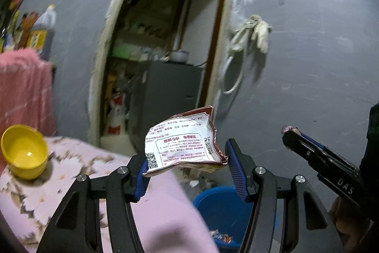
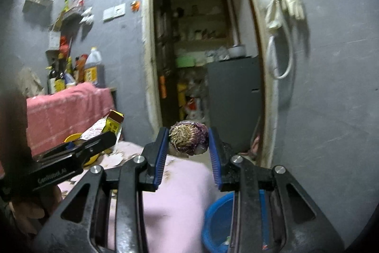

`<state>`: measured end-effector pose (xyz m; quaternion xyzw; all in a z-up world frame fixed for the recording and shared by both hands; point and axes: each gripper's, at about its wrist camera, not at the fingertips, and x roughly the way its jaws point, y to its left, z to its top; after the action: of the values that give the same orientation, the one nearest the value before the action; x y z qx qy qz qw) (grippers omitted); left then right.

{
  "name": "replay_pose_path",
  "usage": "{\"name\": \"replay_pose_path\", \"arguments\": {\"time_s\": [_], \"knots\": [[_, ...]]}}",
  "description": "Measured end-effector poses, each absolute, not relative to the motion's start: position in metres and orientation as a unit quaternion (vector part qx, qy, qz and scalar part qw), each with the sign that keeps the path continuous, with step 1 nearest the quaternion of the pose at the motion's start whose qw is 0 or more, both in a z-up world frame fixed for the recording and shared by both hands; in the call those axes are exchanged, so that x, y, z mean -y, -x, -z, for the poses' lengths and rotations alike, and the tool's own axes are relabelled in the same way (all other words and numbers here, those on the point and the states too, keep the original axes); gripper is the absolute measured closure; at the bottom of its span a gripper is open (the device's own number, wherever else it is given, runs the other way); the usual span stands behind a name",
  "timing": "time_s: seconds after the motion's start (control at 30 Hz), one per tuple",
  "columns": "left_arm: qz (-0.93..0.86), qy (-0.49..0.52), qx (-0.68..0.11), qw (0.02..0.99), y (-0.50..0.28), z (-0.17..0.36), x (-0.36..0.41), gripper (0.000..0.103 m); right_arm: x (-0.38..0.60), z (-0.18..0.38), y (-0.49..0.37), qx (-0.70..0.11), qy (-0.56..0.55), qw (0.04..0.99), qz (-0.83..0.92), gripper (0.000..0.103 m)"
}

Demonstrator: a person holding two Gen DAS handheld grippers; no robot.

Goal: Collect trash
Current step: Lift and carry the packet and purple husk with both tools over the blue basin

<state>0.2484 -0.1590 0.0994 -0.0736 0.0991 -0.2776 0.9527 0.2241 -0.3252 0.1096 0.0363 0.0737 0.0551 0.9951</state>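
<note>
Left wrist view: left gripper (image 1: 184, 158) pinches a torn food packet (image 1: 182, 142), right gripper (image 2: 188, 141) clamps an onion root end (image 2: 188, 140); both should hover squarely over the blue bin (image 1: 220, 208) before parting.

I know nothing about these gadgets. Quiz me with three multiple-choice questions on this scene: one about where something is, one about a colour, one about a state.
1. Where is the blue bucket?
A. on the floor beside the pink-covered table
B. on top of the grey cabinet
C. hanging on the wall

2. What colour is the bowl on the table?
A. green
B. yellow
C. white

3. What is the right gripper doing?
A. standing open and empty
B. shut on a crumpled wrapper
C. shut on a purple onion root end

Answers:
1. A: both views show the bucket low down, next to the table's edge.
2. B: the left view shows a plain yellow bowl.
3. C: the blue pads press on both sides of the purple piece, while the left gripper holds the printed wrapper.
</note>
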Motion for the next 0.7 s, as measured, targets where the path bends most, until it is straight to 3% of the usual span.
{"name": "replay_pose_path", "arguments": {"time_s": [0.3, 0.7], "knots": [[0.315, 0.046, -0.107, 0.942, -0.259, -0.097, 0.217, 0.05, 0.381, -0.101, -0.215, -0.079, -0.051, 0.996, 0.002, 0.042], [0.321, 0.003, -0.205, 0.925, -0.29, -0.051, 0.273, 0.05, 0.431, -0.052, -0.236, -0.153, -0.095, 0.983, 0.037, 0.042]]}}
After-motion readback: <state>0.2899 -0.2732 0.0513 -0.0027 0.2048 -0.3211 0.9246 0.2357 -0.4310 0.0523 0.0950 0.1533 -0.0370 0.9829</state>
